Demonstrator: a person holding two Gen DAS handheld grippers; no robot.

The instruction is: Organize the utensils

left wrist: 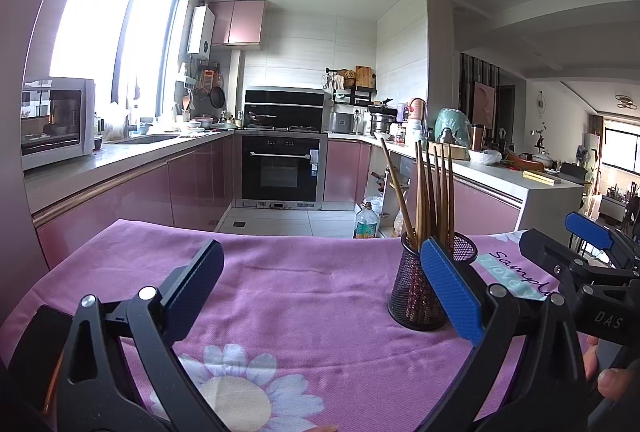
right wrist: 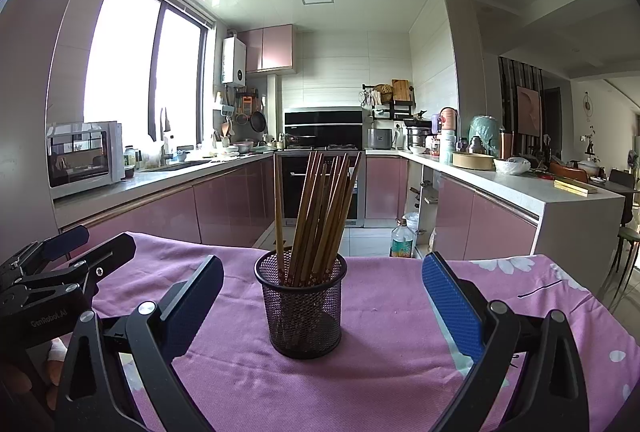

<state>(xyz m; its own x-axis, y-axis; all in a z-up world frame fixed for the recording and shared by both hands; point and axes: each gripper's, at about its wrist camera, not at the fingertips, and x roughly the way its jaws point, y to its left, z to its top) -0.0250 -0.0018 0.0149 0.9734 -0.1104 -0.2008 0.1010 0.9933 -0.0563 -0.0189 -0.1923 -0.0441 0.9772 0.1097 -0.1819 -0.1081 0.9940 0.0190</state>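
Wooden chopsticks (right wrist: 316, 216) stand bundled in a black mesh holder (right wrist: 302, 306) on the cloth-covered worktop (right wrist: 392, 372), centred before the right gripper (right wrist: 322, 302), as both it and the left gripper (left wrist: 320, 284) hang wide-jawed and empty, the sorting apparently done.

We look low across the table (left wrist: 304, 272) from both wrists toward the oven (right wrist: 320, 168) — sharing the cup (right wrist: 301, 308), nearer on the right.
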